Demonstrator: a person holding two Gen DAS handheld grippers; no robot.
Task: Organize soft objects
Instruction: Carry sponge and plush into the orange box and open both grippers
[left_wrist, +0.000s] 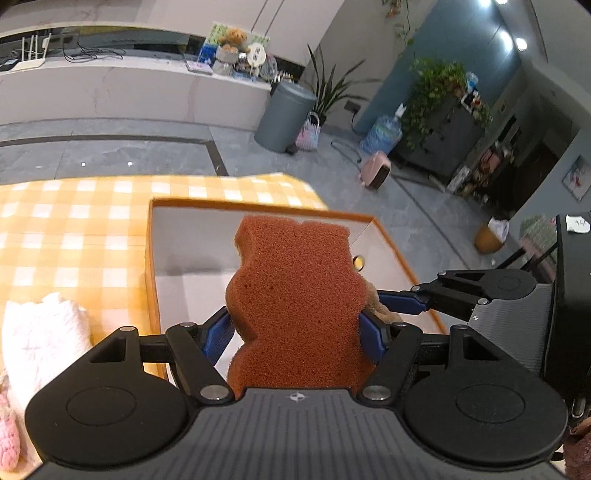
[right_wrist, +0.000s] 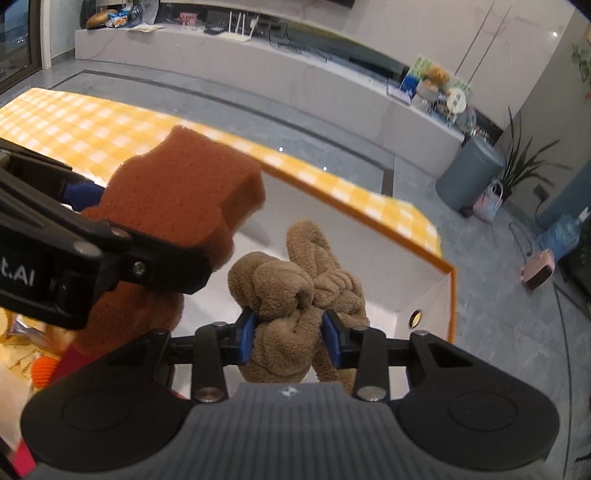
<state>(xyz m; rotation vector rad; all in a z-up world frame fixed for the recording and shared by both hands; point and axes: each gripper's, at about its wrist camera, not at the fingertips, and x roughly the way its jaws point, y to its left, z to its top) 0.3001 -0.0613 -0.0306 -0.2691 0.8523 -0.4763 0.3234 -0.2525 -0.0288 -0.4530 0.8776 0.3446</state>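
Note:
My left gripper is shut on a brown bear-shaped sponge and holds it over the open orange-rimmed white box. The sponge also shows in the right wrist view, with the left gripper's arm at the left. My right gripper is shut on a tan fleecy plush cloth and holds it over the same box. In the left wrist view the right gripper comes in from the right, with a bit of tan plush beside the sponge.
The box stands on a yellow-and-white checked tablecloth. A white fluffy item and a pink one lie at the left of the box. Orange and red soft items lie lower left. A grey bin stands on the floor beyond.

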